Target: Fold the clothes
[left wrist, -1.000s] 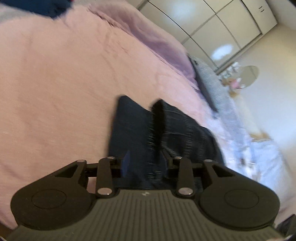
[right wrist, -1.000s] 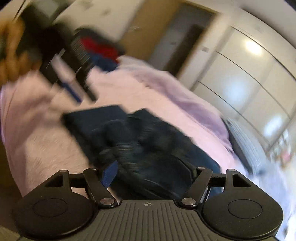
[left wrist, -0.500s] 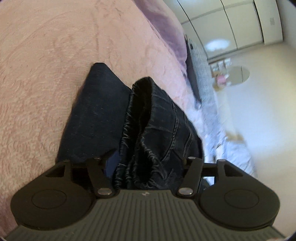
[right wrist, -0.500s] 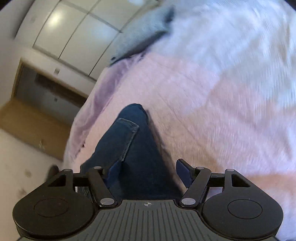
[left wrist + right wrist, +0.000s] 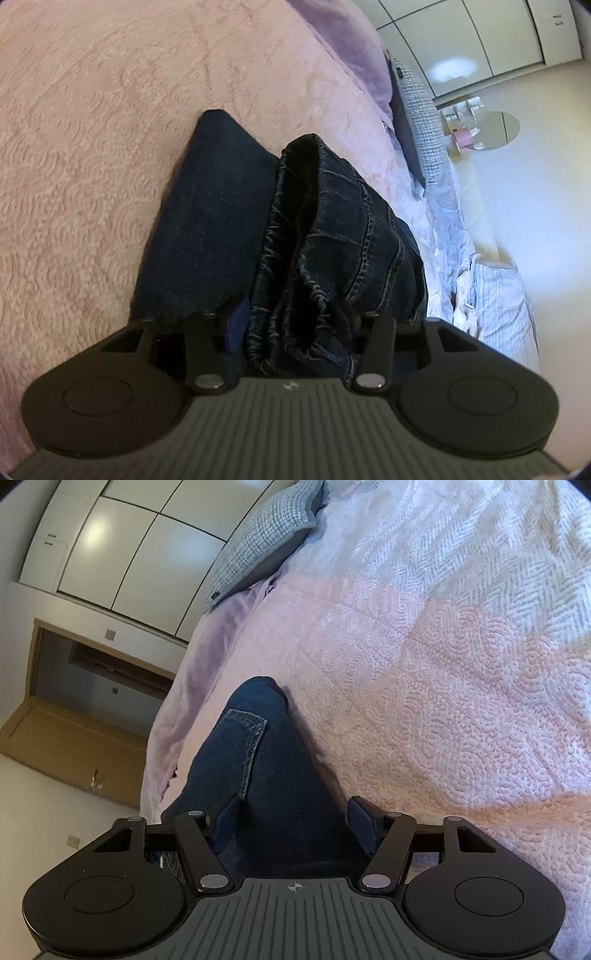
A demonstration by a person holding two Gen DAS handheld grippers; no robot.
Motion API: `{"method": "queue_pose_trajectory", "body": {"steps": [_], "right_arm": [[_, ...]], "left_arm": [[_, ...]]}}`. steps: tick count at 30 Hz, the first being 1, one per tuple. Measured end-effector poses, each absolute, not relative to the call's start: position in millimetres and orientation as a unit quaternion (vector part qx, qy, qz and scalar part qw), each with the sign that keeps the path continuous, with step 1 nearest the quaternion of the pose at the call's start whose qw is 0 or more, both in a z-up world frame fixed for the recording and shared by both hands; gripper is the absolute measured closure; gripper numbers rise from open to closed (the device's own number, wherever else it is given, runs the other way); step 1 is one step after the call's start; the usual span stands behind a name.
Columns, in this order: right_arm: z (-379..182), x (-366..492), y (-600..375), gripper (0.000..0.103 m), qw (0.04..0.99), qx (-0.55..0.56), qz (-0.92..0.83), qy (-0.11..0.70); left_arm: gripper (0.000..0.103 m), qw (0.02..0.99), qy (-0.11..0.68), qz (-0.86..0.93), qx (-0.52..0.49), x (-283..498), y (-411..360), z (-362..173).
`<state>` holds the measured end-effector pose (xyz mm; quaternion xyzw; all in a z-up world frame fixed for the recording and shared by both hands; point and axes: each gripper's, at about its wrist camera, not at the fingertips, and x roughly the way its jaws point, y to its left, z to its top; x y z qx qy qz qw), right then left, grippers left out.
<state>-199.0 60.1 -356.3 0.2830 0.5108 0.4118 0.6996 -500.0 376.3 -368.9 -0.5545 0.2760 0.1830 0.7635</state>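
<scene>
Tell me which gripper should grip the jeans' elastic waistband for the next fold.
Left. The left gripper already straddles the bunched waistband, jaws closing; the right gripper sits over a flat part of the jeans.

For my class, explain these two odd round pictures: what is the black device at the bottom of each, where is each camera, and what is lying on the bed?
There is no robot here. A person carries a hand-held gripper in each hand, and a wide-angle camera on each looks forward along its two fingers, which bends the room into a round shape. The black shape at the bottom is the tool itself.

One picture comes from the left hand-held gripper. Its jaws are closing with the bunched waistband of dark jeans between them.

The other comes from the right hand-held gripper, also closing, straddling another part of the jeans.

The jeans lie on a pink quilted bedspread. A grey checked pillow lies further up the bed, and white wardrobe doors stand behind.
</scene>
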Motion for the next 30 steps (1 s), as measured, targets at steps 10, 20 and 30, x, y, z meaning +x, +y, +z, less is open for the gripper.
{"method": "queue_pose_trajectory", "body": {"steps": [10, 20, 30], "right_arm": [[-365.5, -198.8, 63.0, 0.04, 0.698, 0.276, 0.411, 0.518], [-363.2, -201.2, 65.8, 0.04, 0.707, 0.246, 0.415, 0.516], [-354.0, -206.6, 77.0, 0.04, 0.737, 0.181, 0.421, 0.497]], "left_arm": [[0.087, 0.76, 0.237, 0.176, -0.579, -507.8, 377.2, -372.7], [0.075, 0.768, 0.27, 0.18, -0.552, -496.6, 383.2, -375.0], [0.078, 0.791, 0.276, 0.162, -0.521, -487.1, 376.6, -370.5]]}}
